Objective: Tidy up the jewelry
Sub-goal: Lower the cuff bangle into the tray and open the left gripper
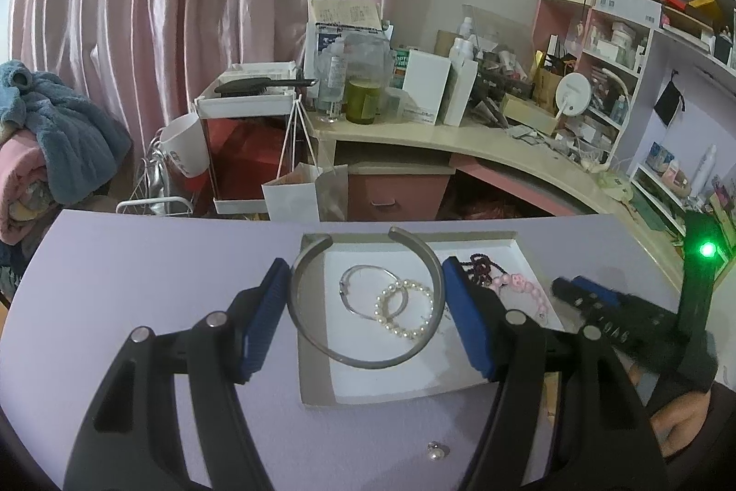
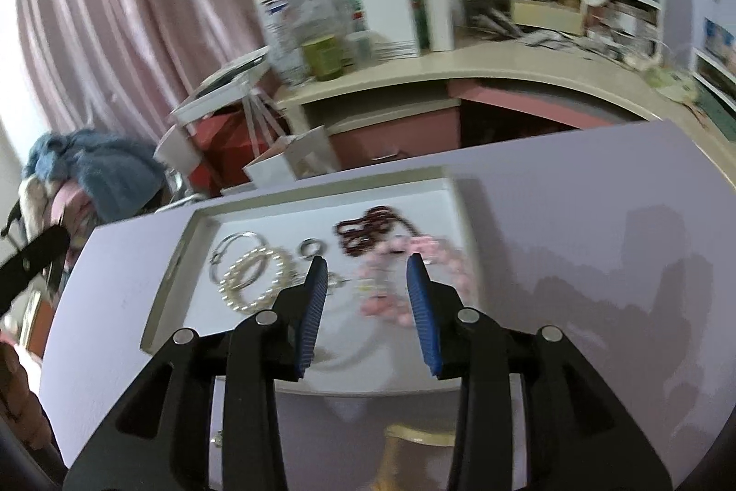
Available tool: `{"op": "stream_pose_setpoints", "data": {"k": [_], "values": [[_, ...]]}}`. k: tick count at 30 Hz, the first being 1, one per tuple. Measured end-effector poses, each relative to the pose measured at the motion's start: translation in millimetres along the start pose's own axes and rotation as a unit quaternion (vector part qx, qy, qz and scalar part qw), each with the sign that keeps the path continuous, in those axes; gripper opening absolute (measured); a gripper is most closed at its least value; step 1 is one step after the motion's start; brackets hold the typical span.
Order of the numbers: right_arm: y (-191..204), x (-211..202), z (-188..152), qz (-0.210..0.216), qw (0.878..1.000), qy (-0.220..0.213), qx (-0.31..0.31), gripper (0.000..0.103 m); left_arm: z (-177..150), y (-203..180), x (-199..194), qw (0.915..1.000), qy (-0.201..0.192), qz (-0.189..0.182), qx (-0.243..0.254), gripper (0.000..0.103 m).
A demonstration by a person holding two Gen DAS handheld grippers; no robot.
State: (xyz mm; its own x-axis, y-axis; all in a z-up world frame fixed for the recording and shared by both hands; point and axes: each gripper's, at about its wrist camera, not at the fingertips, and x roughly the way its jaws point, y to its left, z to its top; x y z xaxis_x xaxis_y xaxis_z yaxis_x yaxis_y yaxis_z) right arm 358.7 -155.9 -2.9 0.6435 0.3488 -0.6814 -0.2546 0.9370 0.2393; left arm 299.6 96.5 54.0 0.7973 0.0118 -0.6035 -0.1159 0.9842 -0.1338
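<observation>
The left claw [image 1: 368, 307] is clamped on a grey metal cuff bangle [image 1: 363, 360], its 2 blue pads [image 1: 260, 320] pressing the bangle's outer sides, with the bangle's open gap facing away from the camera. The bangle is held above a shallow white tray [image 1: 317, 380] that lies on the lavender desk [image 1: 138, 270]. Seen through the bangle's ring, a thin silver bangle [image 1: 349, 284] and a pearl bracelet [image 1: 405, 309] lie overlapping on the tray floor. To their right lie a dark red bead strand [image 1: 480, 263] and a pink bead bracelet [image 1: 522, 288]. A small pearl stud [image 1: 435, 452] sits on the desk just outside the tray's near edge.

The right claw [image 2: 368, 293] hangs over the tray [image 2: 170, 261] with its pads apart and nothing between them, just above the blurred pink bead bracelet [image 2: 391, 307]. From this side the silver bangle [image 2: 230, 249], pearl bracelet [image 2: 255, 281], a small silver ring [image 2: 312, 248] and the dark red bead strand [image 2: 368, 228] all lie inside the tray
</observation>
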Motion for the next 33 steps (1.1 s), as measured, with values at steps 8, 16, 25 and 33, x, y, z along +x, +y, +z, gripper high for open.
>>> {"op": "stream_pose_setpoints", "data": {"k": [8, 16, 25, 33], "values": [[-14.9, -0.3, 1.3, -0.009, 1.0, 0.001, 0.024, 0.038, -6.2, -9.4, 16.4, 0.9997, 0.018, -0.008, 0.01, 0.067], [-18.1, 3.5, -5.9, -0.009, 1.0, 0.014, 0.026, 0.038, -22.3, -11.4, 55.5, 0.9981, 0.061, -0.012, 0.001, 0.067], [-24.5, 3.6, -7.5, -0.012, 0.999, 0.016, 0.033, 0.038, -25.0, -20.2, 79.8, 0.9967, 0.075, -0.01, 0.03, 0.067], [-26.4, 1.4, -8.1, -0.018, 0.999, 0.01, 0.029, 0.038, -23.5, -21.1, 85.0, 0.9965, 0.077, -0.009, 0.031, 0.067]]}}
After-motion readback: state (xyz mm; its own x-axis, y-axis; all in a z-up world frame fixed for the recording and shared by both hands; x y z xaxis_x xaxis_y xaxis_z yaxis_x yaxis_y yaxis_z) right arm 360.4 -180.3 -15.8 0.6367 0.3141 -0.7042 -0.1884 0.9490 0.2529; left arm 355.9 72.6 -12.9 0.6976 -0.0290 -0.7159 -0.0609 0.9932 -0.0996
